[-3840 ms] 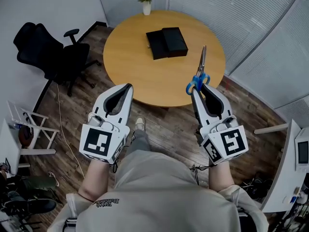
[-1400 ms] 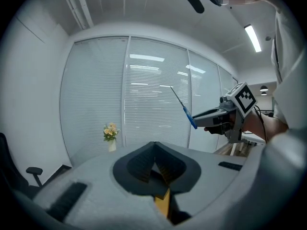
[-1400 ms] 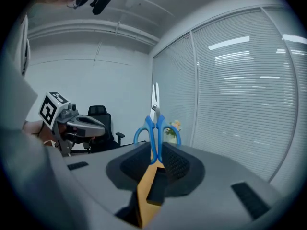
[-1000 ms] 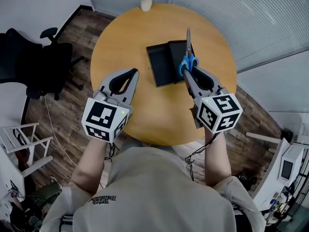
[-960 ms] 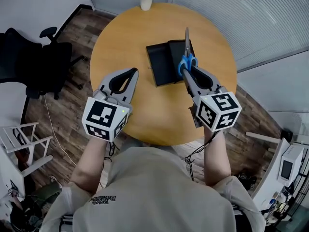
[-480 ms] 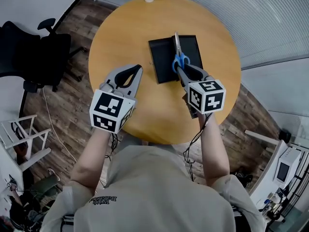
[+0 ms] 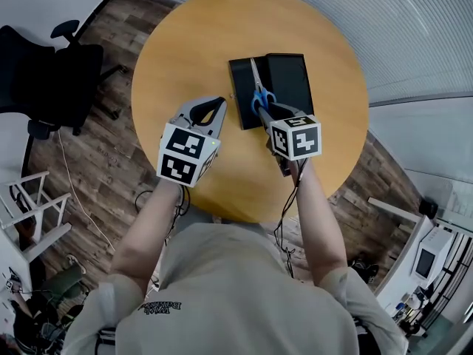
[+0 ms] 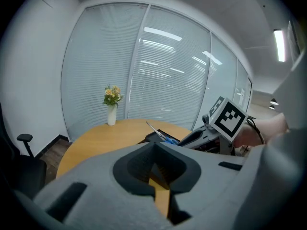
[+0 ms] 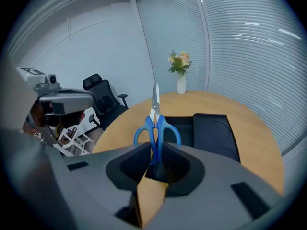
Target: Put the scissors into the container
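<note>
Gripping the scissors (image 7: 258,95) by the handles in the right gripper (image 7: 264,112), we point the blades far, over the container (image 7: 293,80); the left gripper (image 7: 217,107), closed and empty, hovers above bare table (image 7: 174,58).

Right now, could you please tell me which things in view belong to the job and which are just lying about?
Job: scissors; right gripper, shut on them; black container on the table.

Lying about: vase of flowers; office chair; left gripper, shut and empty.

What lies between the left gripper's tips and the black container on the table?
Nothing. In the head view, only a strip of bare wooden table separates the left gripper from the container.
</note>
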A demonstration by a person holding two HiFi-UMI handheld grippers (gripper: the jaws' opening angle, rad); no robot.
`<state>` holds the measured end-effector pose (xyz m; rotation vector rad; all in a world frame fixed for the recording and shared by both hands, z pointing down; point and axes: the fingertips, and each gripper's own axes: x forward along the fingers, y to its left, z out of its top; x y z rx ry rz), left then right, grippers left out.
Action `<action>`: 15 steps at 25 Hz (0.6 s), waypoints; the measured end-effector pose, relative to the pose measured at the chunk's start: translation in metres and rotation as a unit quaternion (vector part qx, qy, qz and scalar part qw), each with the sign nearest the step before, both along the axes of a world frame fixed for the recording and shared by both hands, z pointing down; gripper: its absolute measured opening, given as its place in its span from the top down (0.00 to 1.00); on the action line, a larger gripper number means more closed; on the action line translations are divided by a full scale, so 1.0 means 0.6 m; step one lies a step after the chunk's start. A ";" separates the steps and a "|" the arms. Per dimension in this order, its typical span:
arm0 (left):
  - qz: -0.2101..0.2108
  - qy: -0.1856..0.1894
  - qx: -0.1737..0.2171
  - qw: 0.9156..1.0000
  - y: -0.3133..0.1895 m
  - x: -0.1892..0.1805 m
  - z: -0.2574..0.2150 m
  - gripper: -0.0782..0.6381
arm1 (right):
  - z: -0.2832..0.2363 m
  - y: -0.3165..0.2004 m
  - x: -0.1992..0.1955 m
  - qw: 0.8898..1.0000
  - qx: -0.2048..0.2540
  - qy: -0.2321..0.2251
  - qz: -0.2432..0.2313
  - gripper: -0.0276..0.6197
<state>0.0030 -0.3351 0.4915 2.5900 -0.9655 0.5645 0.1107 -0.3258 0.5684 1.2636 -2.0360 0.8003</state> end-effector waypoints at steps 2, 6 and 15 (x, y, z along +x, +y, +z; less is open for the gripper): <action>-0.001 -0.005 -0.012 1.000 -0.003 -0.001 0.026 0.86 | 0.024 -0.003 -0.001 1.000 -0.013 0.016 -0.006 0.83; -0.003 -0.008 -0.042 0.999 -0.008 -0.002 0.077 0.86 | 0.070 -0.011 -0.005 0.998 -0.045 0.037 -0.011 0.83; 0.004 -0.018 -0.102 0.995 -0.013 0.016 0.173 0.86 | 0.191 -0.017 0.032 0.987 -0.148 0.053 0.039 0.83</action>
